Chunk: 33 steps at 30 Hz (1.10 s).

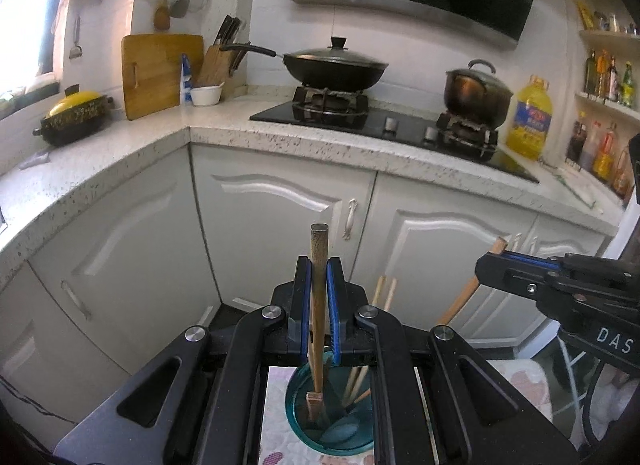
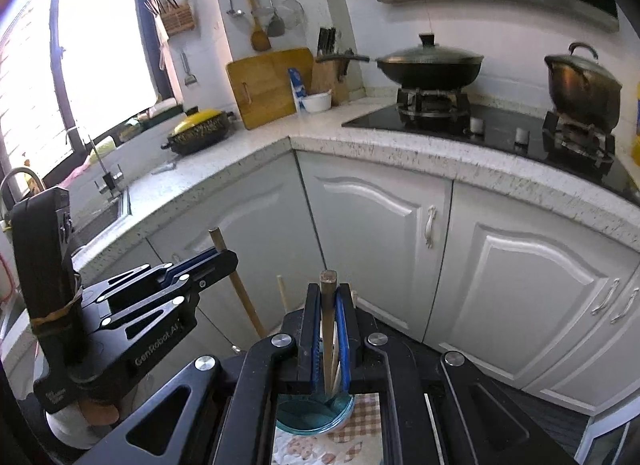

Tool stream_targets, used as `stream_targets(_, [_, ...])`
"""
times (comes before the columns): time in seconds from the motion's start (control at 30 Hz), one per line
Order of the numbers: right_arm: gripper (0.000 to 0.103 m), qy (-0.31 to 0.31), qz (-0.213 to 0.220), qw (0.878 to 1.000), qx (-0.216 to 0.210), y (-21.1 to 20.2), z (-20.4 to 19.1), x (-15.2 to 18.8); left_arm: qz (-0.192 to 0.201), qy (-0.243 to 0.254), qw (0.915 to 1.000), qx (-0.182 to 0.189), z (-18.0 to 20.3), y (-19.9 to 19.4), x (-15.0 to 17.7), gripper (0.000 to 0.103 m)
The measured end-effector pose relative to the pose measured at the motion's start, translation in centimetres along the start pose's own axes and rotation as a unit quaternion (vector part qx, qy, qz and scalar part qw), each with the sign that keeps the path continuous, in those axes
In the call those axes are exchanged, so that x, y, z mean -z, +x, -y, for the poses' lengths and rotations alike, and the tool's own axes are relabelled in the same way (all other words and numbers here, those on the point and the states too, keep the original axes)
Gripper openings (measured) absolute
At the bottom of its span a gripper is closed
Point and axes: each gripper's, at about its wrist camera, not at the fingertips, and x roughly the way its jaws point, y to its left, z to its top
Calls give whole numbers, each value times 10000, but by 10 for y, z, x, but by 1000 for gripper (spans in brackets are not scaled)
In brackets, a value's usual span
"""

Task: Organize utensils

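Here, left tool [image 1: 319,289] is clamped on dark wooden utensil handle [image 1: 319,257], lower end inside teal glass cup [image 1: 294,417]. Right tool [image 2: 329,317] is clamped on light wooden stick [image 2: 329,329] above same cup.

The mouth of the blue glass jar [image 1: 332,421] is crowded: a wooden handle [image 1: 319,285] stands upright in its near-left part, and thin chopsticks [image 1: 384,293] lean out to the right, leaving only a narrow gap between them. The left gripper [image 1: 319,277] sits right over the jar with its pads pressed on that handle. Just to the right, the right gripper [image 1: 486,261] reaches in, clamped on another wooden stick [image 1: 468,289]. Beyond the jar, white cabinet doors [image 1: 288,217] stand well apart, with open air between.
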Motion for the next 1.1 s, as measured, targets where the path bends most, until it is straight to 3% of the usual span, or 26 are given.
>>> stream_targets(0.37, [7,266,-714,9970,-113,57,17,35,-649,143,9978,-79,4,37,34,6])
stream_targets(0.57, [7,529,-785,9954,-150,61,34,46,-772,62,9970,-30,0,40,39,6])
stream_targets(0.6, [10,573,-800,9950,-185,60,36,46,-783,55,9969,-22,1,39,39,6])
stream_targets(0.63, [22,605,-805,9948,-160,58,37,47,-791,49,9969,-16,1,38,38,6])
stream_targets(0.7, [34,619,-781,9949,-135,54,39,48,-809,23,9967,30,1,36,38,6])
stream_targets(1.1, [35,635,-780,9949,-117,25,35,68,-711,-5,9974,118,6,5,37,17])
